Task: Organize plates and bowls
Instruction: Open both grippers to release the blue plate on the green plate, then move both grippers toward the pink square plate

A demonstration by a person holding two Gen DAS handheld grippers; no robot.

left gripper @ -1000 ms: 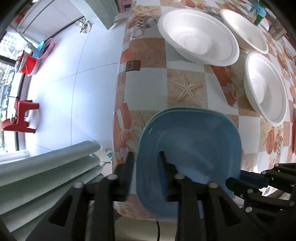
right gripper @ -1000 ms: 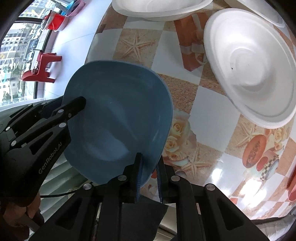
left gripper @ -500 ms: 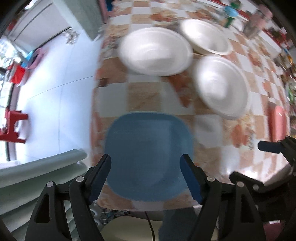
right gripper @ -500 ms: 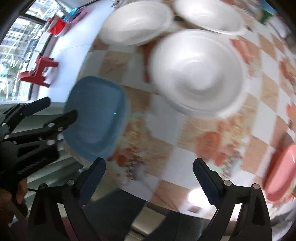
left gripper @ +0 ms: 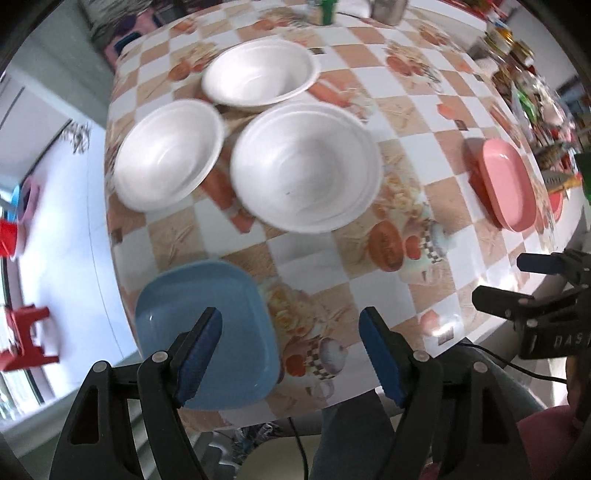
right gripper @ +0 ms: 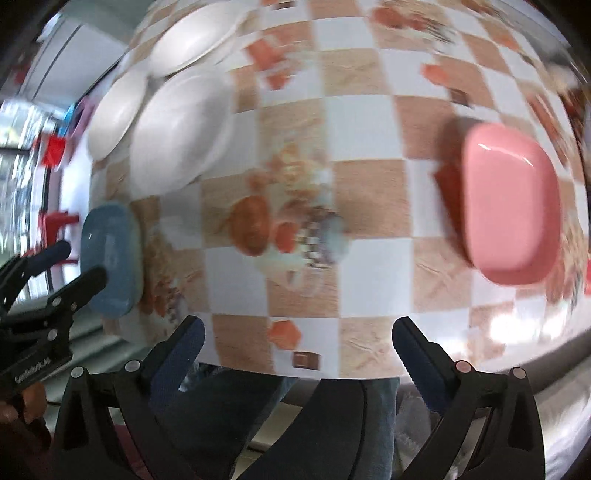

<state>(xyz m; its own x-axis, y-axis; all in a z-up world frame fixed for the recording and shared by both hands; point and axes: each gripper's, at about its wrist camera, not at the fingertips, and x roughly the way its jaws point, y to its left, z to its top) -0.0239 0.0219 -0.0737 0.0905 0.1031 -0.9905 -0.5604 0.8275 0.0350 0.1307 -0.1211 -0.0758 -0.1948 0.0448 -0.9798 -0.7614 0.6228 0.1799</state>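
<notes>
A blue square plate [left gripper: 207,328] lies at the near left corner of the checkered table [left gripper: 413,122]; it also shows in the right wrist view [right gripper: 110,254]. Three white bowls sit behind it: left [left gripper: 168,155], far [left gripper: 260,77], and a large stacked one [left gripper: 304,171]. A pink plate [left gripper: 508,188] lies at the right, clear in the right wrist view [right gripper: 511,206]. My left gripper [left gripper: 291,354] is open and empty just above the table's near edge, right of the blue plate. My right gripper [right gripper: 295,354] is open and empty, off the table's edge.
Jars and packets [left gripper: 524,74] crowd the far right of the table. A green bottle [left gripper: 327,11] stands at the back. A red stool [left gripper: 26,339] and tubs stand on the white floor at the left. A person's legs are below the table edge.
Both grippers let go of the blue plate and opened wide. Both pulled back and swung right; the right one now faces the pink plate.
</notes>
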